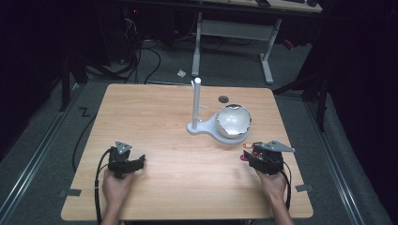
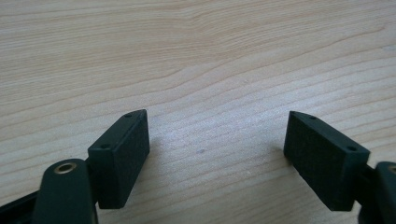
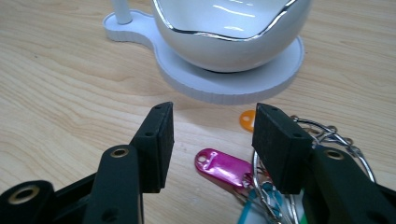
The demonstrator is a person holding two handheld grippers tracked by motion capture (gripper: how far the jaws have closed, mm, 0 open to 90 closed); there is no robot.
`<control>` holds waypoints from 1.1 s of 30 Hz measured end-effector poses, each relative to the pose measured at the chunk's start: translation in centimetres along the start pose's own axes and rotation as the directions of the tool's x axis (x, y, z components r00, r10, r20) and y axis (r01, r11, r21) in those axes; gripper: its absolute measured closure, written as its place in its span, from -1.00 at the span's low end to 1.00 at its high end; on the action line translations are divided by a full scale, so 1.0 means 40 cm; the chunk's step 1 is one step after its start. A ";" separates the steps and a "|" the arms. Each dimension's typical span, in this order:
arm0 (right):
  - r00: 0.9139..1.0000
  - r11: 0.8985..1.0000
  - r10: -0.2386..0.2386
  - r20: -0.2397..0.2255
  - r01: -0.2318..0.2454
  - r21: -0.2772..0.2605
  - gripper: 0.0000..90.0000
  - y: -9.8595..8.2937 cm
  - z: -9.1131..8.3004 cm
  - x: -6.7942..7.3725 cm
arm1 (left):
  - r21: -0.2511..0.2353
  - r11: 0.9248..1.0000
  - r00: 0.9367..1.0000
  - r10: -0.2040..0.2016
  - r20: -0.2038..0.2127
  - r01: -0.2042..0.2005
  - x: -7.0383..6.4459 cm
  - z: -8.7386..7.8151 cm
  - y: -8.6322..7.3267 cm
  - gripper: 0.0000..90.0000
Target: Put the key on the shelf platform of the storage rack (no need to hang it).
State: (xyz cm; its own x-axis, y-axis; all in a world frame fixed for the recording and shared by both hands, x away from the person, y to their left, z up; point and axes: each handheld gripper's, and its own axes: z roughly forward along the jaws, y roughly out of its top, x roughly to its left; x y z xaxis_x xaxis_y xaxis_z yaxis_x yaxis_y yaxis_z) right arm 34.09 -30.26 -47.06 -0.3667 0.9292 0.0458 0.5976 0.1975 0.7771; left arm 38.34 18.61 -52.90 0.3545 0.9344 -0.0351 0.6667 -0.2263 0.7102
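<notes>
A white bowl (image 1: 233, 120) (image 3: 229, 28) with a silver rim rests on the round end of a white stand (image 1: 201, 127) (image 3: 233, 86) that carries an upright post (image 1: 196, 101). A bunch of keys on a metal ring (image 3: 322, 135) with a pink tag (image 3: 224, 165) (image 1: 245, 158) and an orange tag (image 3: 247, 120) lies on the table just in front of the stand. My right gripper (image 1: 256, 157) (image 3: 212, 140) stands open over the tags, jaws apart and gripping nothing. My left gripper (image 1: 136, 163) (image 2: 217, 144) is open above bare wood at the near left.
The wooden table (image 1: 155, 117) has a round cable hole (image 1: 223, 99) behind the bowl. Beyond the far edge stands a white desk frame (image 1: 234, 33), with cables on the floor. Tape marks sit at the near corners.
</notes>
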 end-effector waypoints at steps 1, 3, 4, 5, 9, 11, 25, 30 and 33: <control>1.000 1.000 0.001 0.006 -0.001 -0.002 0.08 0.000 -0.002 -0.006 | 0.000 1.000 1.000 -0.001 0.000 0.001 0.000 0.000 0.000 -0.49; 1.000 1.000 0.011 0.009 -0.011 -0.006 0.08 0.002 -0.007 -0.016 | -0.001 1.000 1.000 -0.001 -0.001 0.001 0.000 0.000 0.000 -0.49; 1.000 1.000 0.015 0.012 -0.015 -0.004 0.08 0.002 -0.009 -0.021 | 0.000 1.000 1.000 -0.001 -0.001 0.001 0.000 0.000 0.000 -0.49; 1.000 1.000 0.014 0.018 -0.014 -0.005 0.08 0.003 -0.010 -0.026 | -0.001 1.000 1.000 -0.002 -0.001 0.002 0.000 0.000 0.000 -0.49; 0.999 1.000 0.020 0.037 -0.019 -0.003 0.08 0.004 -0.013 -0.045 | 0.000 1.000 1.000 -0.001 0.000 0.001 0.000 0.000 0.000 -0.49; 0.999 1.000 0.017 0.048 -0.016 -0.003 0.08 0.004 -0.014 -0.059 | 0.000 1.000 1.000 -0.001 0.000 0.001 0.000 0.000 0.000 -0.49; 0.991 0.995 0.078 0.105 -0.084 0.053 -0.05 -0.025 -0.012 -0.129 | 0.000 1.000 1.000 -0.001 -0.001 0.001 0.000 0.000 0.000 -0.50; 0.989 0.992 0.098 0.107 -0.106 0.072 -0.11 -0.039 0.005 -0.144 | 0.000 1.000 1.000 0.000 -0.001 0.000 0.000 0.000 0.000 -0.50; 0.990 0.991 0.091 0.108 -0.101 0.090 -0.13 -0.044 0.014 -0.145 | 0.000 1.000 1.000 0.000 -0.001 0.000 0.000 0.000 0.000 -0.50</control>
State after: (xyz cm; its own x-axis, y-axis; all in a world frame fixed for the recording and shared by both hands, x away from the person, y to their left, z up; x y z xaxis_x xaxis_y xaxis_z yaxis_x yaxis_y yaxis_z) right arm 35.57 -35.80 -49.06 -0.2315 0.9717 0.0481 0.6930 0.1300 0.7091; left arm 38.34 18.60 -52.90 0.3540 0.9346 -0.0348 0.6670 -0.2262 0.7098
